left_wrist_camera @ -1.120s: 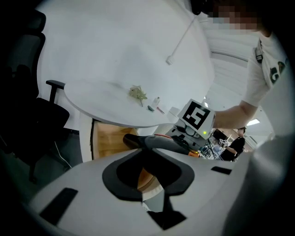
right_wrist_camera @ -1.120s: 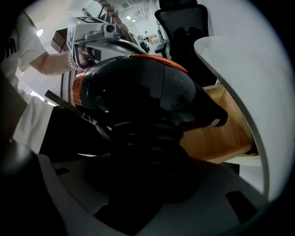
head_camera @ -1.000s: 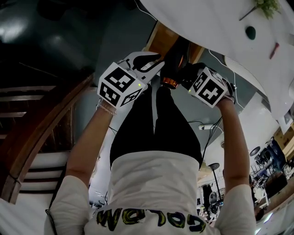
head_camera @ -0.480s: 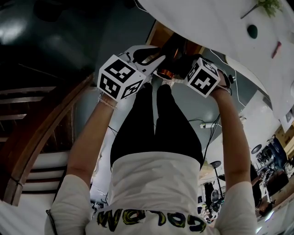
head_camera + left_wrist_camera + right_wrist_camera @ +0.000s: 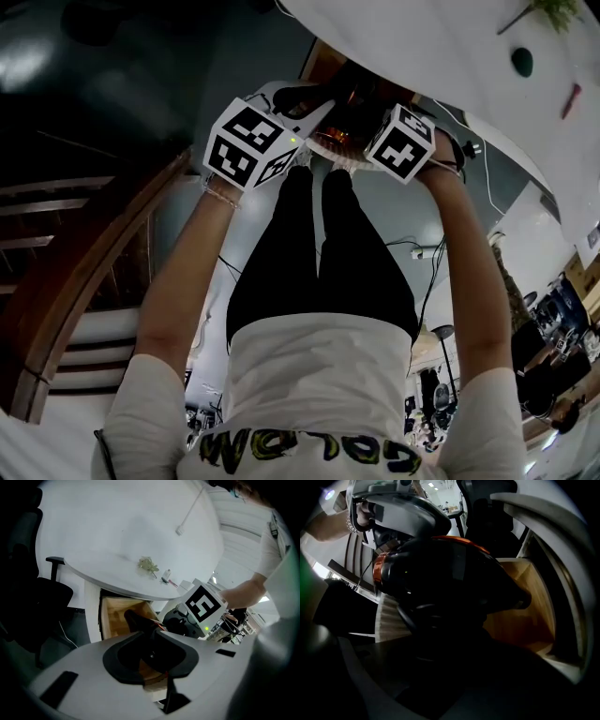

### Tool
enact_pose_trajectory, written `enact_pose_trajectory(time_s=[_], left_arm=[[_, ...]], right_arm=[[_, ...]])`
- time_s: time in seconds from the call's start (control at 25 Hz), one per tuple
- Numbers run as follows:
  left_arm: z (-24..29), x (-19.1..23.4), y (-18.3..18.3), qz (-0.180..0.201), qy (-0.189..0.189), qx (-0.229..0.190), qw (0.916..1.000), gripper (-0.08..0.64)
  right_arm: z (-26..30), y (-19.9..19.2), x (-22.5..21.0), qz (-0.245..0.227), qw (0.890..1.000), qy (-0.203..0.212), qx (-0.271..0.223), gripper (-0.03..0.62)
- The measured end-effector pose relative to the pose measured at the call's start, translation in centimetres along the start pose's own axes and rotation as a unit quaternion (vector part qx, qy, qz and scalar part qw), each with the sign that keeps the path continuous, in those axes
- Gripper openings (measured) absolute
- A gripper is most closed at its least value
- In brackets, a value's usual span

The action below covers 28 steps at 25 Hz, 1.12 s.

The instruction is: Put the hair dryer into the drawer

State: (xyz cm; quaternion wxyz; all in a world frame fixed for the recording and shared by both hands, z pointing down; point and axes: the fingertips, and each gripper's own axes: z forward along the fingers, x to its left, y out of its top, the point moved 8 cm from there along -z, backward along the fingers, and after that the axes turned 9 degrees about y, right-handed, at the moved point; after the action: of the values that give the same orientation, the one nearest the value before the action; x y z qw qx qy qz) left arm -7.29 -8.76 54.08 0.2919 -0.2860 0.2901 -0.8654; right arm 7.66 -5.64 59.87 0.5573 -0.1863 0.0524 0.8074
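— Grip first: what does the head view give us?

— Both tools are raised together under the white table [image 5: 441, 56]. The left gripper [image 5: 298, 105] and right gripper [image 5: 370, 124] flank the hair dryer [image 5: 349, 111], touching it from either side. It hangs just in front of the open wooden drawer [image 5: 317, 62].

— And the left gripper view?

— Its fingers look closed round the dryer's dark body. The nozzle [image 5: 137, 619] pokes past them over the drawer's near rim, with bare wood behind. A black chair [image 5: 37, 597] stands at the far left, well apart.

— Right gripper view?

— The dryer fills it, with the orange ring [image 5: 459, 541] up top. The jaws are in shadow, but the dryer sits right between them and they read as clamped on it. The drawer floor lies to the right, beyond the dryer, and is bare as far as I can see.

— So how to do this step well?

— I'd judge the dryer is at the mouth, not yet inside. Lower both ends together so it travels level. Keep the nozzle clear of the front wall and the table's underside. Let it rest on the wood before either side lets go. Mind the cord too; I can't make out where it trails.
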Motion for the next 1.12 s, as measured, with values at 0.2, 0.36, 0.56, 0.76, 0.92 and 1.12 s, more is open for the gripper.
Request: enact_pose_trajectory(time_s=[0.2,0.36,0.56,0.76,0.92,1.12], left_arm=[[1.0,0.4,-0.1,0.035,0.005,0.026,0.9990,0.061],[1.4,1.0,0.1,0.053,0.009,0.055,0.9971,0.021],[1.6,2.8,0.1,0.080,0.026,0.094,0.9920,0.044],[2.9,2.9,0.2,0.104,0.026,0.127,0.9861,0.047],[4.4,3.0,-0.3,0.124,0.027,0.151,0.9803,0.046],[6.6,3.2,0.1,0.140,0.027,0.172,0.9746,0.046]], right_arm=[[1.3,0.5,-1.0,0.002,1.000,-0.015,0.002,0.232],[2.0,1.6,-1.7,-0.001,1.000,-0.023,0.007,0.232],[3.0,3.4,-2.5,-0.004,0.999,-0.037,0.018,0.232],[3.6,3.0,-3.1,0.001,0.998,-0.050,0.033,0.232],[4.5,2.7,-3.7,-0.001,0.997,-0.061,0.048,0.233],[5.1,1.8,-5.3,0.001,0.996,-0.065,0.059,0.233]])
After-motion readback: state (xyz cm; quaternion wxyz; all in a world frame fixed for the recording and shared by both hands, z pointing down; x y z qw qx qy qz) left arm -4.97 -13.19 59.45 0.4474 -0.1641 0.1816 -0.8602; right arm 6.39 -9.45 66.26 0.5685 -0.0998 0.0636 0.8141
